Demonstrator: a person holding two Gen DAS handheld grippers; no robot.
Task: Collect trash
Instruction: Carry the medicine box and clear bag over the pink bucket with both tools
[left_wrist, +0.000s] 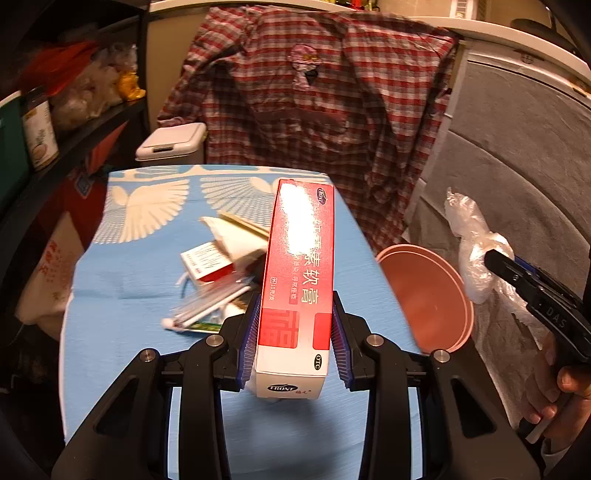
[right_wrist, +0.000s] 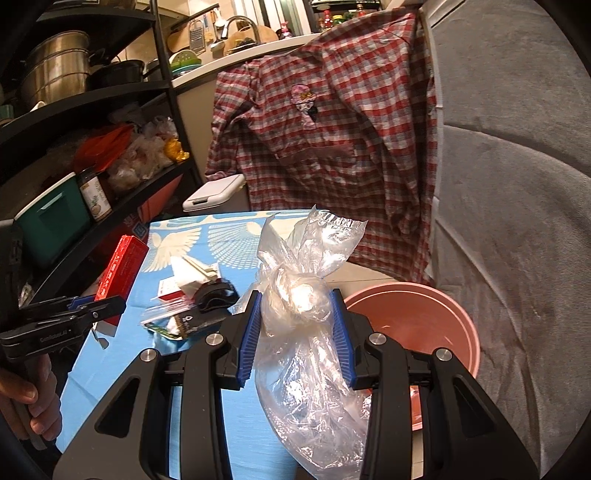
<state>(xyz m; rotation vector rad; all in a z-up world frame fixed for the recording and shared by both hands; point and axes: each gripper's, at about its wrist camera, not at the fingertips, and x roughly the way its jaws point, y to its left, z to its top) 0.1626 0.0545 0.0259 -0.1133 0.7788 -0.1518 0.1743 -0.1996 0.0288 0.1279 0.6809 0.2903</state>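
My left gripper (left_wrist: 295, 314) is shut on a long red and white ointment box (left_wrist: 299, 266), held above the blue patterned table (left_wrist: 147, 288); the same box (right_wrist: 120, 266) shows at the left of the right wrist view. My right gripper (right_wrist: 297, 310) is shut on a knotted clear plastic bag (right_wrist: 306, 295), which hangs down between the blue pads. That bag (left_wrist: 476, 251) also appears at the right of the left wrist view, above a pink bin (left_wrist: 428, 295). More trash (left_wrist: 218, 273) lies in a heap on the table: a small red and white box, paper, chopsticks, wrappers.
The pink bin (right_wrist: 417, 317) stands on the floor just right of the table. A red checked shirt (right_wrist: 332, 140) hangs behind. A grey sofa (right_wrist: 517, 221) fills the right side. Black shelves (right_wrist: 92, 122) with pots and jars stand left; a white lidded bin (right_wrist: 214, 197) sits beyond the table.
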